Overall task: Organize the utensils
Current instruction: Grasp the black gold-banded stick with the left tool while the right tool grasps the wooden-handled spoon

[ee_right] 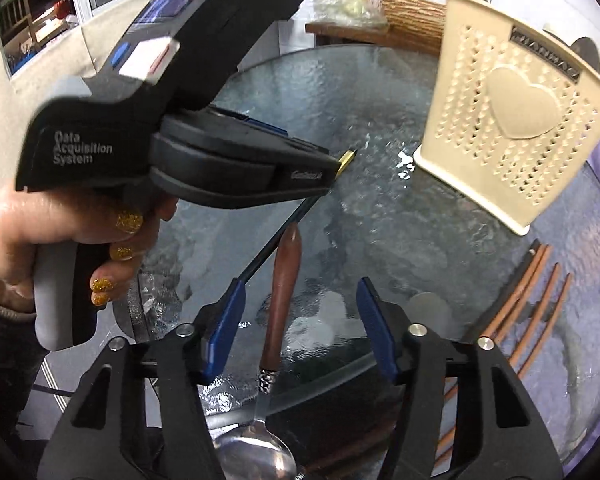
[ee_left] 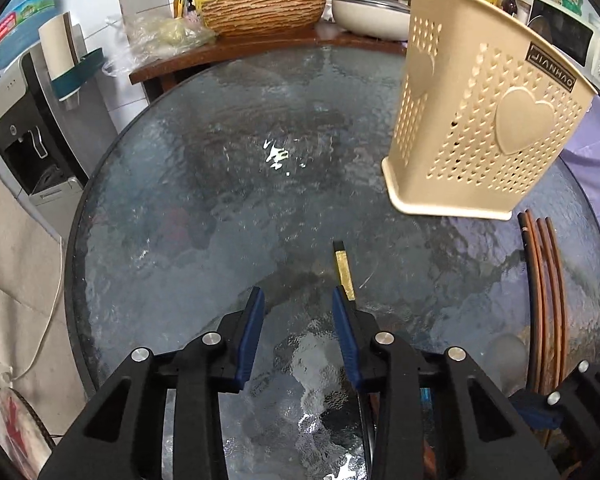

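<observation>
A beige perforated utensil holder (ee_left: 484,116) with heart shapes stands on the round glass table (ee_left: 228,184); it also shows in the right wrist view (ee_right: 512,120). My left gripper (ee_left: 298,300) is open, with a black chopstick with a gold end (ee_left: 343,270) lying on the glass just outside its right finger. In the right wrist view the left gripper's body (ee_right: 236,164) hovers over that chopstick (ee_right: 276,240). My right gripper (ee_right: 300,320) is open above a spoon with a brown wooden handle (ee_right: 282,300) and steel bowl.
A wooden chair back (ee_left: 540,292) shows through the glass at the right (ee_right: 528,304). Behind the table are a woven basket (ee_left: 264,12), a white pan (ee_left: 372,16), a microwave (ee_left: 568,36) and a water dispenser (ee_left: 24,132).
</observation>
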